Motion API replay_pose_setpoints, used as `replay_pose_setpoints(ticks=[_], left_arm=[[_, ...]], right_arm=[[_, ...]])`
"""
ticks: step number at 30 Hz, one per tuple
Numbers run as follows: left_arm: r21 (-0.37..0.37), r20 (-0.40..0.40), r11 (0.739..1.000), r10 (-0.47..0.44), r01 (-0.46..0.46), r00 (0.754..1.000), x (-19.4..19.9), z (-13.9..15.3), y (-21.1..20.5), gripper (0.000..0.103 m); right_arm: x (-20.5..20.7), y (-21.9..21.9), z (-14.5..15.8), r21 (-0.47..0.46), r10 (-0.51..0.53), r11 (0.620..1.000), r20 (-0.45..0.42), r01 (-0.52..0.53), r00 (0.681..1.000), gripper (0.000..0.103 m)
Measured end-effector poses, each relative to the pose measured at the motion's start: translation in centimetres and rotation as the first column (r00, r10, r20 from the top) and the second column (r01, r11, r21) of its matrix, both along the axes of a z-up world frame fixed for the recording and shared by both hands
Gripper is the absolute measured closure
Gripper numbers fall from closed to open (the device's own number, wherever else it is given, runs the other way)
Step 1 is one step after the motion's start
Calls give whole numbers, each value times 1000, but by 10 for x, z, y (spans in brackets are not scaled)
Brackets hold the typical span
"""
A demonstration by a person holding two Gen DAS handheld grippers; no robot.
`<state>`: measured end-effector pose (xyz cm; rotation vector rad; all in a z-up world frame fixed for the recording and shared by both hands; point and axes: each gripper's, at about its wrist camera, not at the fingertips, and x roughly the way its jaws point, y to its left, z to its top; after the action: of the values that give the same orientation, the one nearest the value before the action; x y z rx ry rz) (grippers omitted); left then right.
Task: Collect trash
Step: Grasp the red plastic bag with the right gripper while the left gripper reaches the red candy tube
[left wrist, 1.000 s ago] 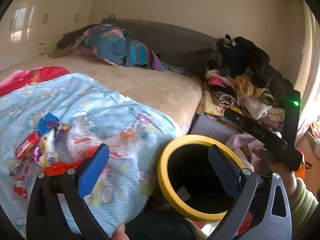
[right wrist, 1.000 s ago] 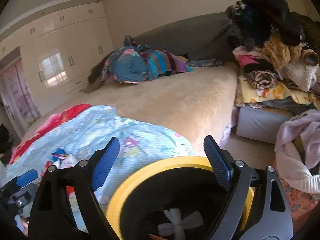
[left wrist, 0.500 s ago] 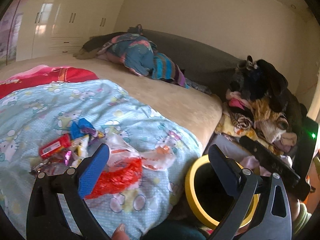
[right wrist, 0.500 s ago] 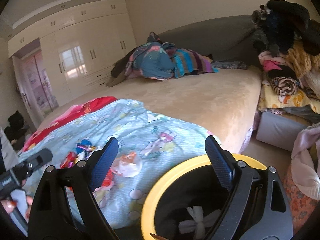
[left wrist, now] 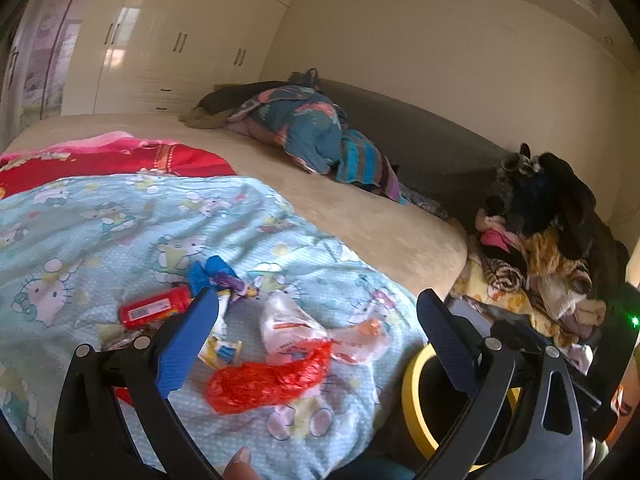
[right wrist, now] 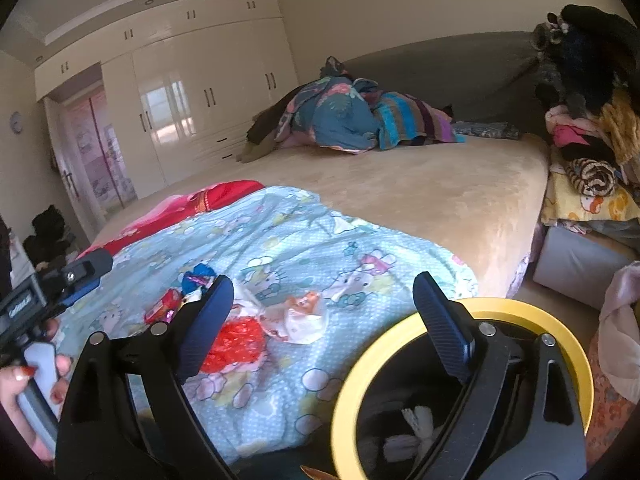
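Note:
Several pieces of trash lie on a light-blue cartoon blanket point(left wrist: 120, 220): a crumpled red plastic bag point(left wrist: 264, 380), a white plastic bag point(left wrist: 296, 324), a red wrapper point(left wrist: 154, 306) and a blue wrapper point(left wrist: 212, 270). The red bag point(right wrist: 236, 340) and white bag point(right wrist: 296, 316) also show in the right wrist view. My left gripper point(left wrist: 316, 344) is open and empty, just above the pile. My right gripper point(right wrist: 322, 320) is open and empty, over the blanket's edge beside the yellow-rimmed black bin point(right wrist: 400, 332), which holds white crumpled paper point(right wrist: 416, 420).
The bin's rim point(left wrist: 412, 380) stands on the floor at the bed's corner. A beige bed point(right wrist: 420, 188) carries a heap of bedding point(right wrist: 352, 120). A clothes pile point(left wrist: 540, 232) and a grey box point(right wrist: 576, 264) stand to the right. White wardrobes point(right wrist: 192, 96) line the far wall.
Both grippers have swung left from over the bin toward the trash pile on the blanket. The bin has slid to the right in both views. Both stay open.

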<state>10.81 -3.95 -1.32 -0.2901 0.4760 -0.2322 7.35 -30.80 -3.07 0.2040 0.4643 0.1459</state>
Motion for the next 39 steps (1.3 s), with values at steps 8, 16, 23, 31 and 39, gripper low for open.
replay_pose_setpoints(ticks=[8, 16, 23, 31, 39], left_arm=[[-1, -12, 996, 92, -92, 996, 7, -4, 37, 6], [34, -59, 987, 159, -157, 986, 19, -25, 81, 6], [94, -120, 984, 159, -149, 980, 31, -47, 106, 7], [184, -210, 978, 139, -100, 968, 57, -68, 119, 7], [301, -289, 954, 85, 6, 954, 86, -89, 121, 22]], right_arm=[[5, 29, -5, -23, 53, 998, -23, -53, 998, 19], [18, 63, -20, -58, 99, 993, -86, -104, 991, 19], [34, 87, -39, -64, 127, 988, -159, -139, 979, 19], [50, 106, -53, -66, 154, 983, -217, -172, 964, 19], [74, 127, -71, -47, 156, 983, -290, -177, 944, 19]])
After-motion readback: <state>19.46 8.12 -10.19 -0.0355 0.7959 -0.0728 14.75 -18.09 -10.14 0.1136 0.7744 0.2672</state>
